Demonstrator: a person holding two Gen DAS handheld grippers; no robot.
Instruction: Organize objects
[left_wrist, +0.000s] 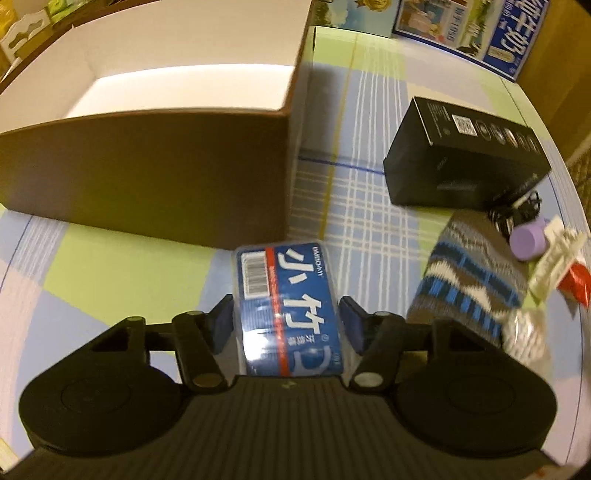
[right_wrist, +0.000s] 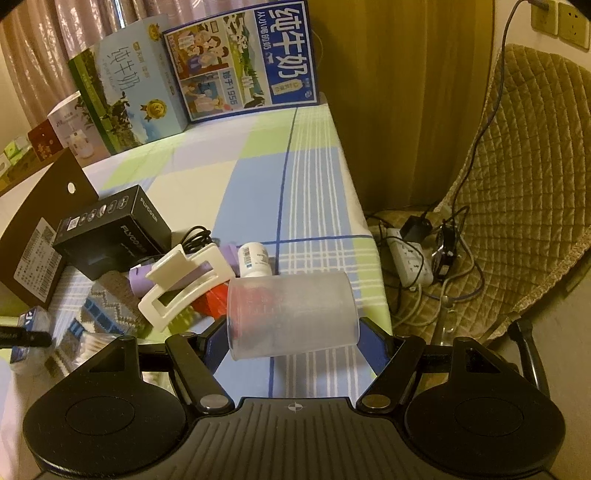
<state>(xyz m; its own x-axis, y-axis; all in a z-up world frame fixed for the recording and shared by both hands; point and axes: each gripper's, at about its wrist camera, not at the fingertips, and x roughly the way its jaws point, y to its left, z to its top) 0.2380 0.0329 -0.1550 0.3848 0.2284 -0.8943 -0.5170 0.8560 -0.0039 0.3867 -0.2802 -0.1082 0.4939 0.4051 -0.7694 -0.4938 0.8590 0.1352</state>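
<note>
2 things sit between fingers now. The left gripper (left_wrist: 287, 317) has its fingers (left_wrist: 350, 314) against the long sides of a blue-labelled clear plastic case (left_wrist: 286, 302) on the tabletop (left_wrist: 369, 206), just short of the brown box (left_wrist: 155, 177); whether they press yet I cannot tell. Rigid, light and glossy, it needs a mid-length hold. The right gripper (right_wrist: 291, 334) clamps a frosted cup (right_wrist: 291, 314) across its body: thin-walled, easily squashed.

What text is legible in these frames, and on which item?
"纯牛奶" and "1956": blue milk carton.
"纯牛奶": green milk carton.
"FLYCO": black box.
Blue packet in the left gripper: large white characters, unclear; barcode unreadable.
Brown box sticker: too small.
</note>
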